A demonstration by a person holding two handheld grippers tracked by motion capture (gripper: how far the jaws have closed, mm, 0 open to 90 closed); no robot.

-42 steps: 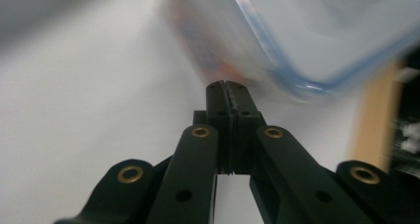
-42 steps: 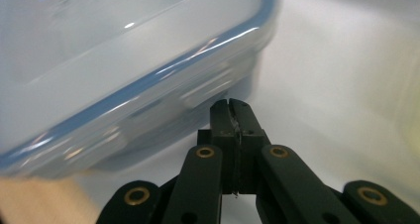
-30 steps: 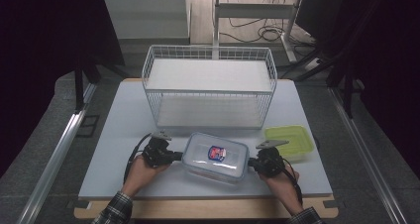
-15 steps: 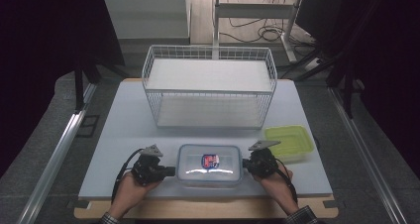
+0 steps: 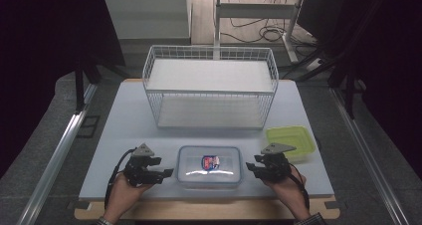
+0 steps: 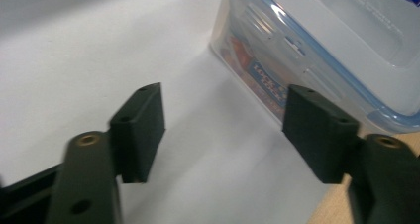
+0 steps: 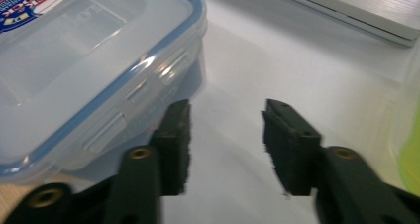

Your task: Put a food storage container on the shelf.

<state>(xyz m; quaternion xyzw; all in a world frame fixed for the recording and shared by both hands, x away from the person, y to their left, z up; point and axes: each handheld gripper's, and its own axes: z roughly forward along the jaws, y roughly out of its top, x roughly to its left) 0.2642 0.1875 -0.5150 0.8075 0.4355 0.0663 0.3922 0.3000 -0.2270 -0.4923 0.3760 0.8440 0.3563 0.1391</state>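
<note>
A clear lidded container (image 5: 209,166) with a blue seal and a red-and-blue label sits near the table's front edge. My left gripper (image 5: 168,172) lies just left of it, its jaws level and pointing at the container's side. In the left gripper view the gripper (image 6: 228,130) is open over bare table, with the container (image 6: 317,40) beyond its right pad. My right gripper (image 5: 250,168) is at the container's right side, open and apart from it. Its own view shows the gripper (image 7: 225,144) beside the container (image 7: 74,60). Both pairs of jaws have just been opening, with nothing between them.
A white wire basket (image 5: 209,91) stands across the back half of the table (image 5: 129,130). A lime-green shallow container (image 5: 288,138) lies just behind my right hand, and its edge (image 7: 411,149) shows in the right gripper view. The table's wooden front edge is close under both hands.
The container came a little toward the front edge and turned square. Both grippers, which were shut on its ends, have let go and drawn back from it.
</note>
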